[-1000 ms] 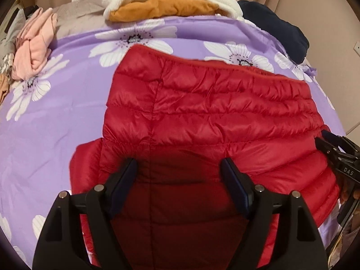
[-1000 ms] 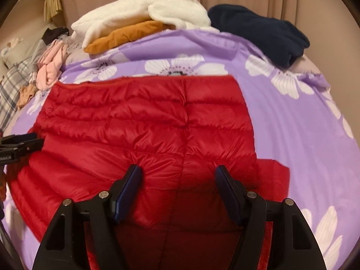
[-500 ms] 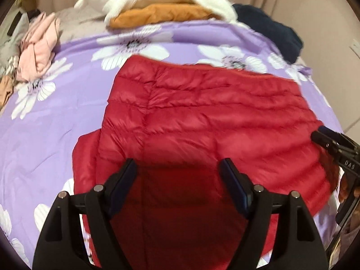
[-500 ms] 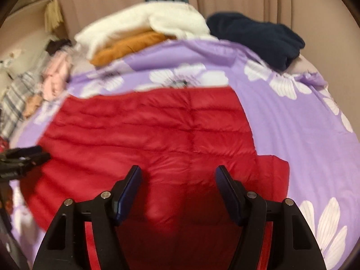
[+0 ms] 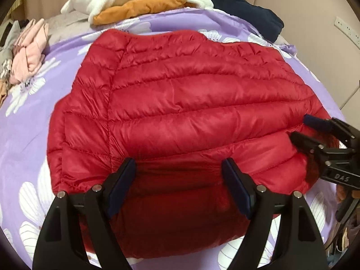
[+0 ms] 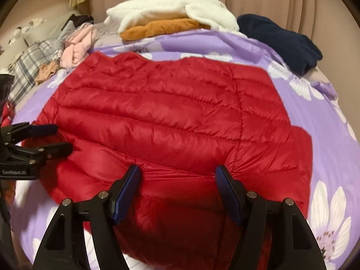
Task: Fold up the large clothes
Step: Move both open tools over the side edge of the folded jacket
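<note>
Red puffer jacket (image 5: 191,103) on floral bedspread (image 5: 27,121)

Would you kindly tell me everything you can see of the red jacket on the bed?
The red jacket is a shiny, puffy quilted garment with horizontal stitched channels and one vertical seam. It lies spread across the purple flowered bedspread, folded over itself, a layer showing beneath at the right edge in the right wrist view. Its near edge bunches between the fingers of the left hand-held gripper and the right hand-held gripper, both of which appear closed on the padded fabric. No zip or collar shows.
</note>
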`<state>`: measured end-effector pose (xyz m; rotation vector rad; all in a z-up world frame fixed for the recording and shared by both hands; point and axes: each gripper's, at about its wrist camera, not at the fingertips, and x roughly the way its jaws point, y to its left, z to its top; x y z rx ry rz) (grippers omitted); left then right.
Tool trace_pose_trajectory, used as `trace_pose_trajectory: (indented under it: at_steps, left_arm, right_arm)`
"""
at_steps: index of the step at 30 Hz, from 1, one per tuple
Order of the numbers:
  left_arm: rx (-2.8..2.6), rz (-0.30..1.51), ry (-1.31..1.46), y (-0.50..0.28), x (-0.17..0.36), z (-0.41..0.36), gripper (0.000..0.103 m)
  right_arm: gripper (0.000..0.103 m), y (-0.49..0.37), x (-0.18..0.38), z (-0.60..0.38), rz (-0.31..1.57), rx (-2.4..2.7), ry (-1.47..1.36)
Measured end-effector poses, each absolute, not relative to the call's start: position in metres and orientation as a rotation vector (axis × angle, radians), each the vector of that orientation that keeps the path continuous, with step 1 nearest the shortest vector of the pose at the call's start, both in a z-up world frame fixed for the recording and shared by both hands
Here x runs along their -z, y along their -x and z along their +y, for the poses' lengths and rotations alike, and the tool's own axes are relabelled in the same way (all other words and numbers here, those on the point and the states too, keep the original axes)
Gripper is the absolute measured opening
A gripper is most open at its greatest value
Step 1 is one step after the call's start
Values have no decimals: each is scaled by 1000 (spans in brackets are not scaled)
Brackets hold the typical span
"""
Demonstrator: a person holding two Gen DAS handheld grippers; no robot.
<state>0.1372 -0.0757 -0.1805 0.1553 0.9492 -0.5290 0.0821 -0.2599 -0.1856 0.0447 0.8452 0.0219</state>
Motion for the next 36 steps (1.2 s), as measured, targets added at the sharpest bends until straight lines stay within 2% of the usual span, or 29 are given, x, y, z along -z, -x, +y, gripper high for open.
trace_pose_trajectory:
  at_steps: [3,7,11,15,18,24,28,33,36]
  left_arm:
    - [535,970,-107,-138,176,-69,79]
    - [557,993,113,-132,155,-30,79]
    - [531,962,296,-127,140,24,84]
    - [460,941,461,-127,142,81,87]
    - [465,993,603,-135,161,104,87]
    - [528,1077,778,-154,192,106,88]
    - [556,1101,858,-176,210,97,94]
    - [614,1097,894,-195,209,88,100]
    - [627,1136,837,-208,209,74,100]
  right_arm:
    - [68,-85,186,-258,860,-16,-37]
    - [68,-73,169,-263,861,-17,-75]
    - [68,-53,148,-271,787,-30,-136]
    - [68,-42,136,-268,741,-74,-196]
    - [68,-47,134,-260,737,-124,-233]
    - [68,-69,136,-247,756,-182,-300]
    - [68,-81,136,-236,762,-193,-275]
    - [68,-102,129,-229,745,-205,-237]
    - [59,-116,126,-222,744,-203,-204]
